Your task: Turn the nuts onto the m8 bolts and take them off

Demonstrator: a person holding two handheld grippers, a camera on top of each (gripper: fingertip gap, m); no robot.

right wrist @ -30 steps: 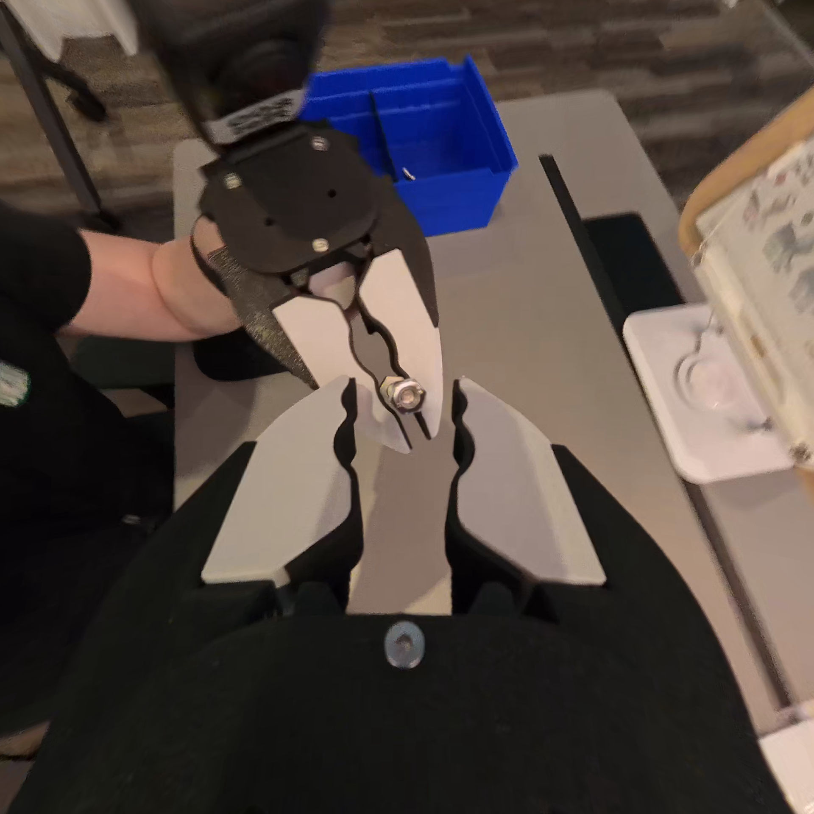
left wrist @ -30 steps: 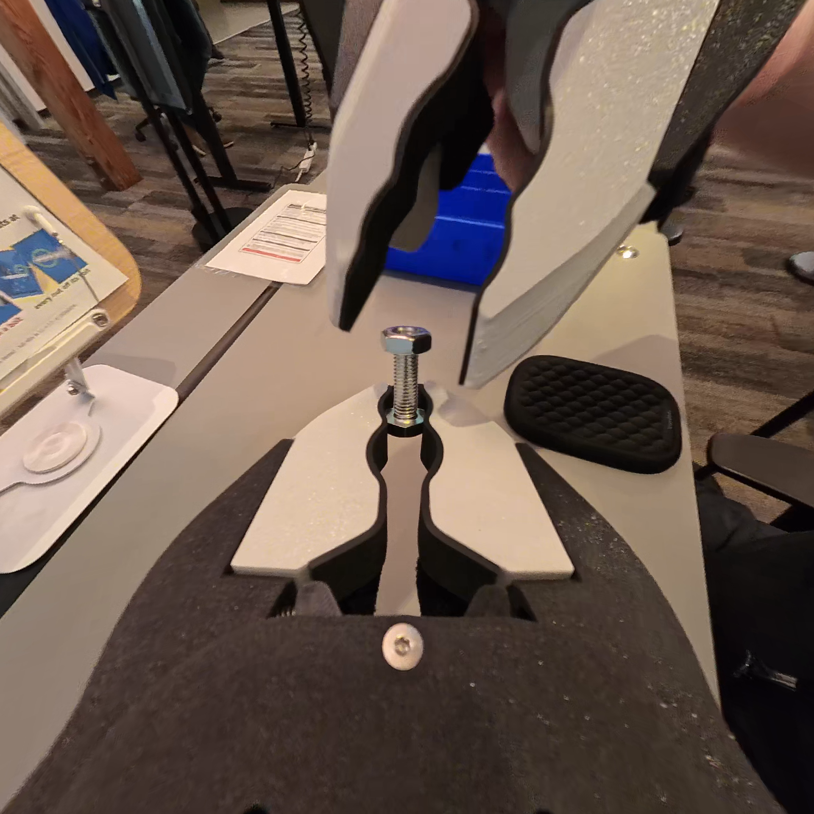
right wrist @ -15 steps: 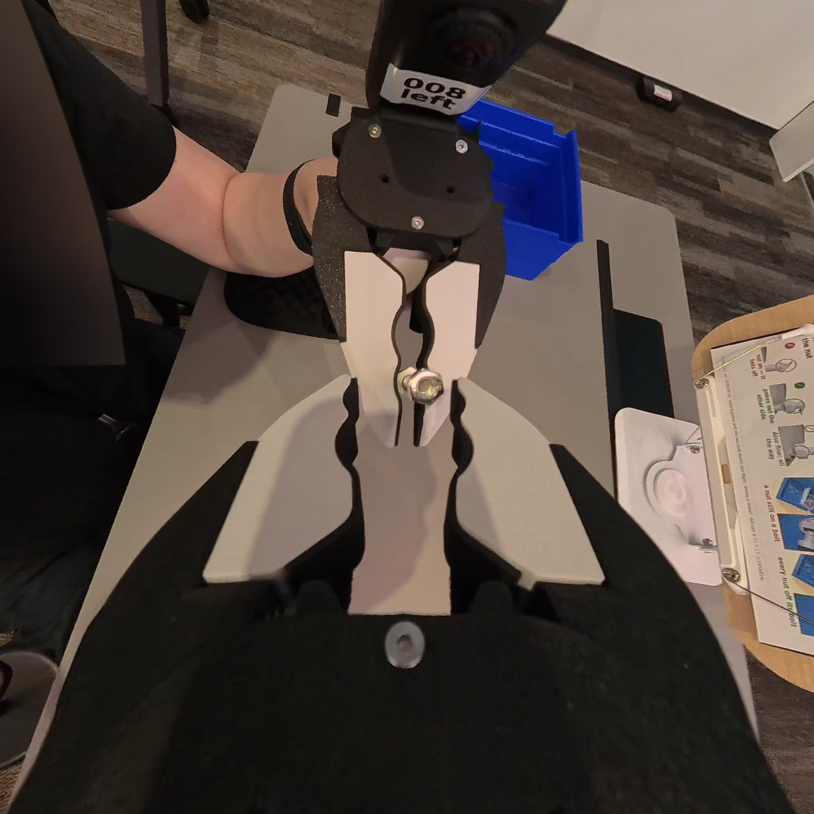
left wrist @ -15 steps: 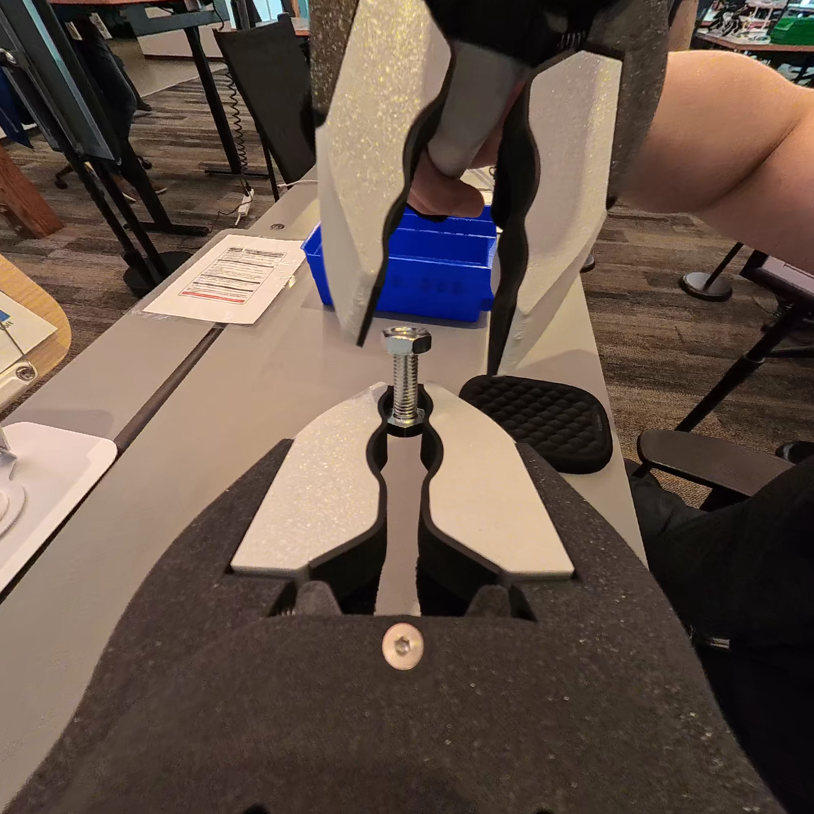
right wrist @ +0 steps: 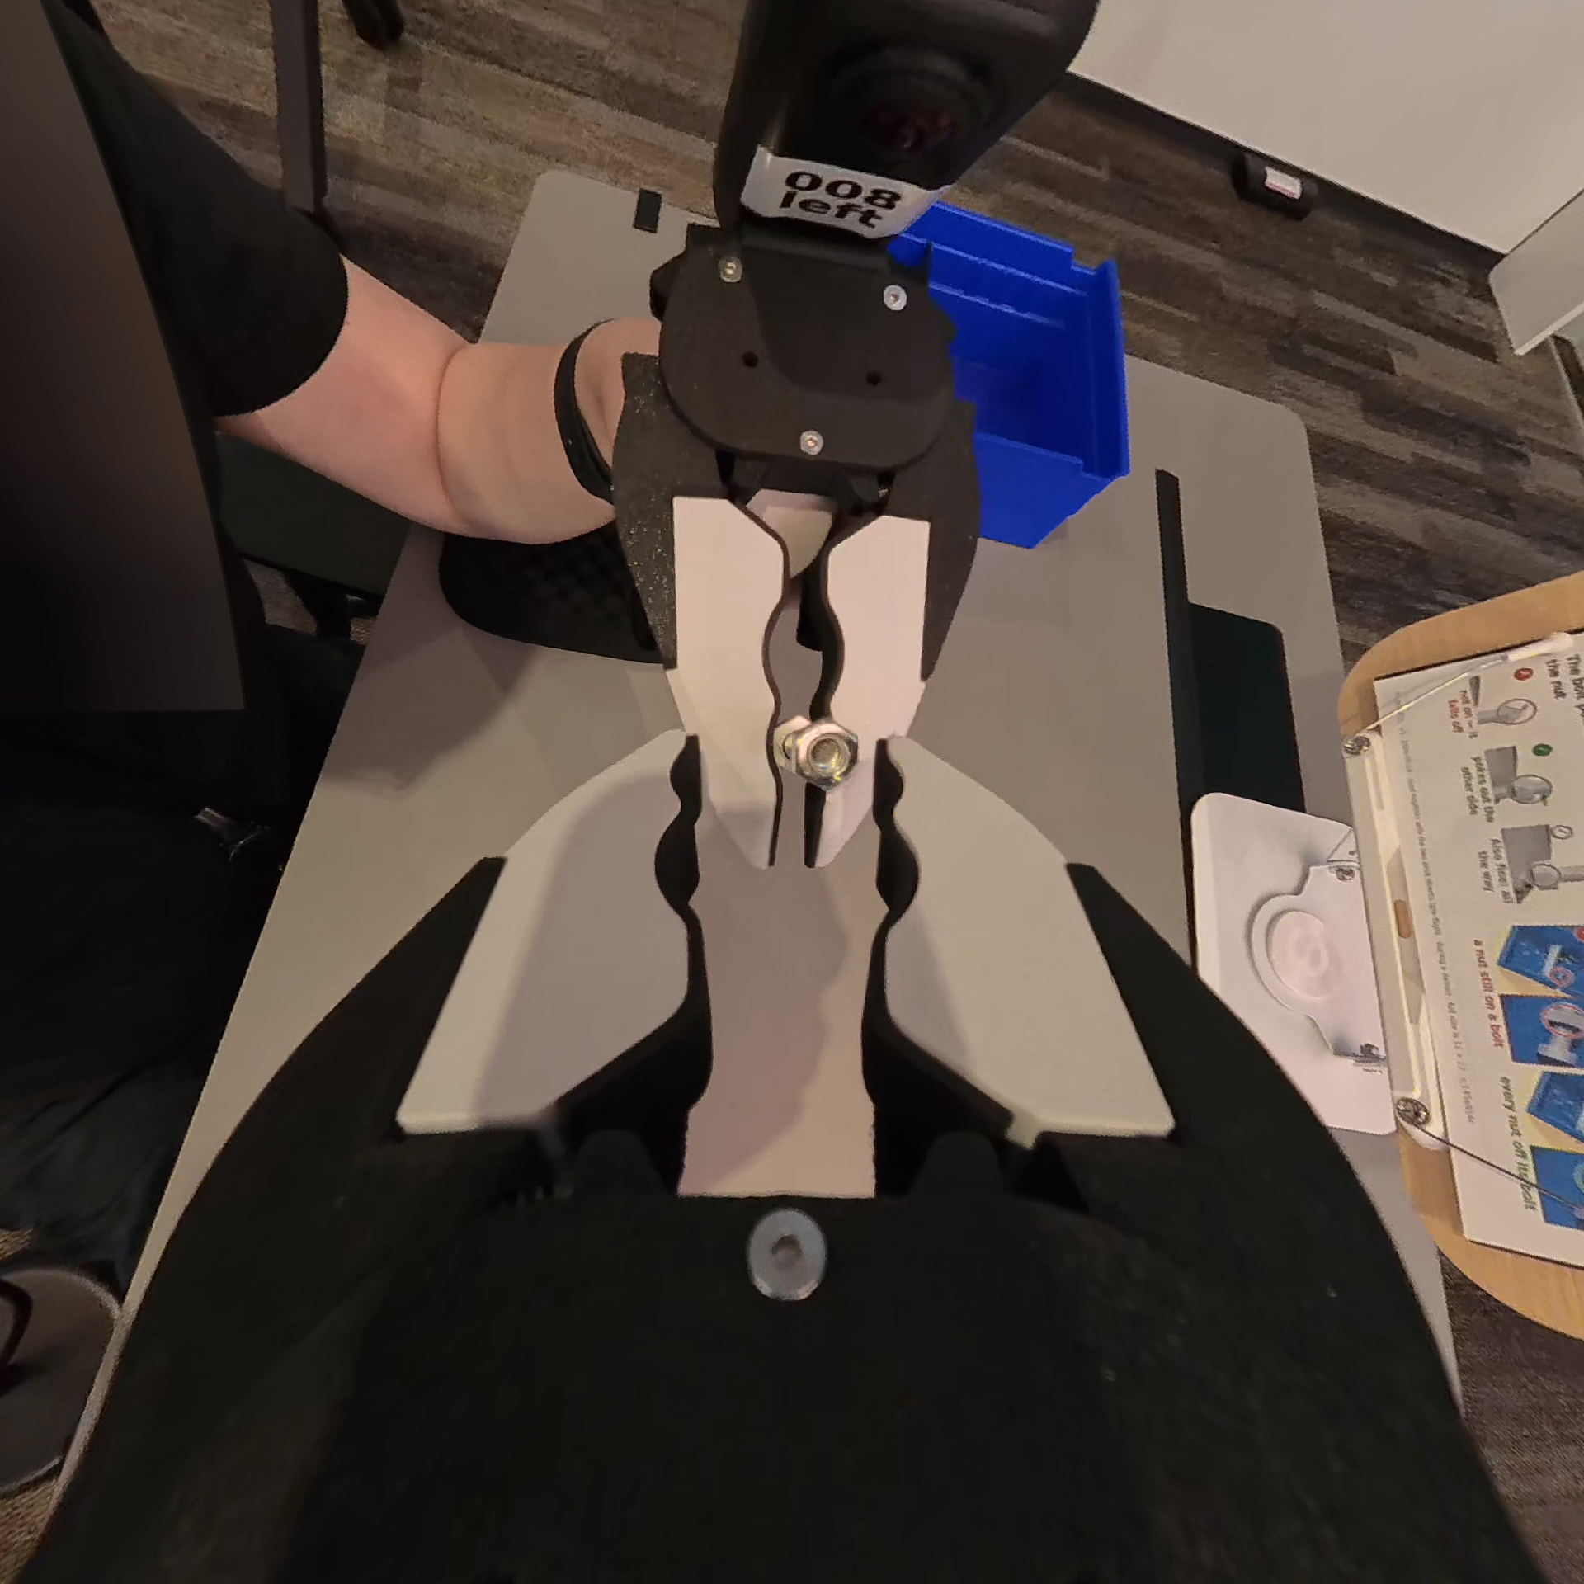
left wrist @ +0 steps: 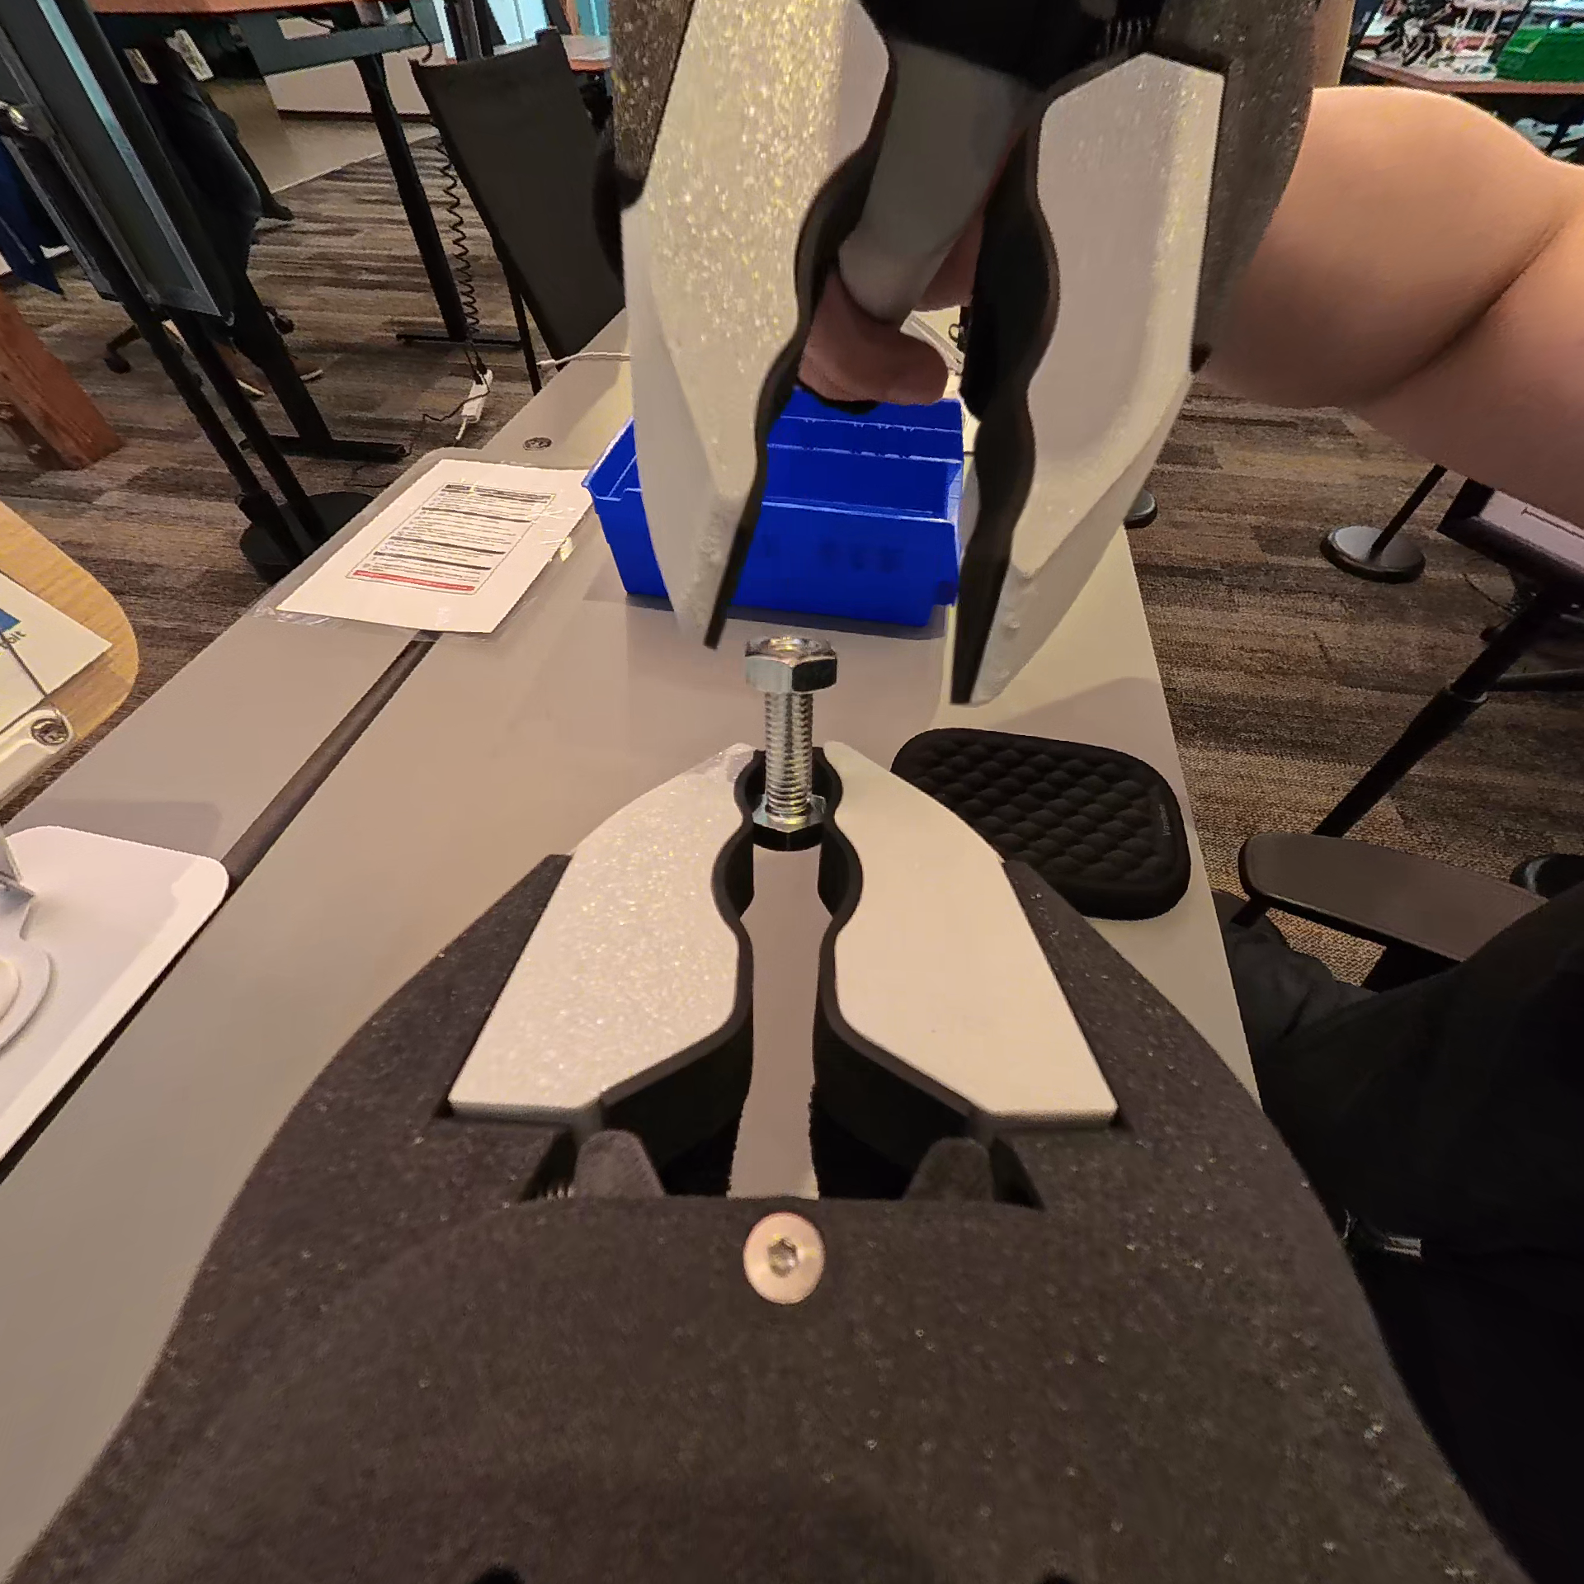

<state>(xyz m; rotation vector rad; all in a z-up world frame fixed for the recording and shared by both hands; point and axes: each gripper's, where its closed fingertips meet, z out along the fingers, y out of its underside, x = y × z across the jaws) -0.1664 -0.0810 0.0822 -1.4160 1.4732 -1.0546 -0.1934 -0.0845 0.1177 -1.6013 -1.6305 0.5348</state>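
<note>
My left gripper (left wrist: 789, 759) is shut on the head end of a silver M8 bolt (left wrist: 787, 754) and holds it upright above the grey table (left wrist: 514, 729). A hex nut (left wrist: 790, 670) sits at the top of the threads. My right gripper (left wrist: 840, 664) hangs over it from above, open, with one fingertip on each side of the nut and not touching it. In the right wrist view I look down on the nut (right wrist: 825, 756) between my open right gripper (right wrist: 789, 754) fingers, with the left gripper (right wrist: 793, 849) below it.
A blue bin (left wrist: 823, 549) stands at the far end of the table, also in the right wrist view (right wrist: 1046, 386). A black pad (left wrist: 1046, 823) lies at the right. A printed sheet (left wrist: 446, 549), a white stand base (right wrist: 1286, 943) and an instruction card (right wrist: 1500, 900) lie at the left side. The grippers' ends are close to 4 centimetres from one another.
My right gripper has swung from a tilted pose to square over the nut and stayed open. My left gripper has kept its hold on the bolt.
</note>
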